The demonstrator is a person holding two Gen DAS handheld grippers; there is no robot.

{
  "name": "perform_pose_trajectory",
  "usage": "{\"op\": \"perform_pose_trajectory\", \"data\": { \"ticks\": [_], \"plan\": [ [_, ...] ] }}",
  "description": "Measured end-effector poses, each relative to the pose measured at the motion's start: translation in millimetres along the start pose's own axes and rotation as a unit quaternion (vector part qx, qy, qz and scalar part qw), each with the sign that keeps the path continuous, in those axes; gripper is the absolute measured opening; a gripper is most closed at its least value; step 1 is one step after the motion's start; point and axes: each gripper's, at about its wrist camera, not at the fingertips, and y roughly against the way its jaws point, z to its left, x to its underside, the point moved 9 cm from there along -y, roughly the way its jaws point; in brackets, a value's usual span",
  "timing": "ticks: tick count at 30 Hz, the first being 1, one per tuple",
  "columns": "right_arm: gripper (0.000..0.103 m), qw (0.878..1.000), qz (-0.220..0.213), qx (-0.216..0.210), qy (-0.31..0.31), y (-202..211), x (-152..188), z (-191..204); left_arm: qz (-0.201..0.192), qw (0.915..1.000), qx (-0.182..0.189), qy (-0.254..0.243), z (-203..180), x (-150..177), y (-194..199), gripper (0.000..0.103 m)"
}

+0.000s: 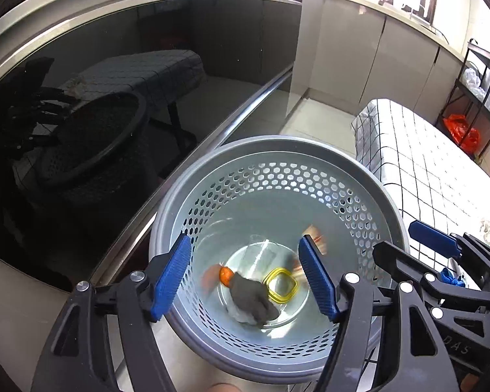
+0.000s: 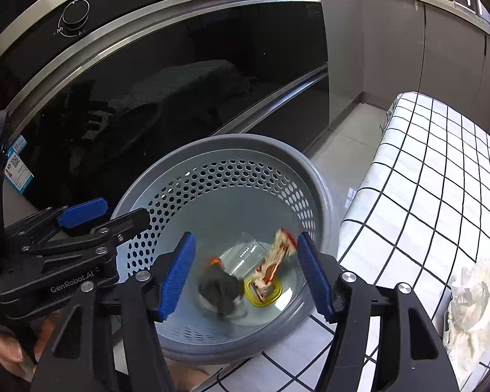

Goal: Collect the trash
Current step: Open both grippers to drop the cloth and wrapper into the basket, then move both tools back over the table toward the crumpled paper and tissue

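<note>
Crumpled tissue [image 2: 473, 297] on checked bench [image 2: 441, 170]: light, soft, crushable, pinch at any raised fold; both claws, left [image 1: 245, 277] and right [image 2: 245, 274], open, empty, over bin [image 2: 323, 176].

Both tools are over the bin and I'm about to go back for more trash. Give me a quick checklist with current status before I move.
1. Left tool open with nothing between its pads: ok.
2. Right tool open, clear of the red-and-white wrapper: ok; the blurred wrapper looks to be dropping inside the bin.
3. Grey perforated bin upright beside the checked tablecloth: ok.
4. Earlier trash in the bin, dark grey wad and yellow ring: ok.
5. More trash to collect: crumpled white paper on the cloth: ok, in view.
6. Wrapper settled at the bin's bottom: cannot tell.
</note>
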Motion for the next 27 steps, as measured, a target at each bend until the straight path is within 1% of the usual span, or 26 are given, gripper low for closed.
{"op": "perform_pose_trajectory", "data": {
  "ticks": [17,27],
  "plan": [
    [0.062,1.000,-0.010,0.008,-0.010,14.7,5.6,-6.9,-0.010,0.9999,-0.001,-0.003,-2.4,1.1,6.7,0.067],
    [0.062,0.999,-0.018,0.025,-0.019,41.5,19.7,-11.4,-0.027,0.9996,0.002,-0.008,-9.0,2.6,18.8,0.067]
  ]
}}
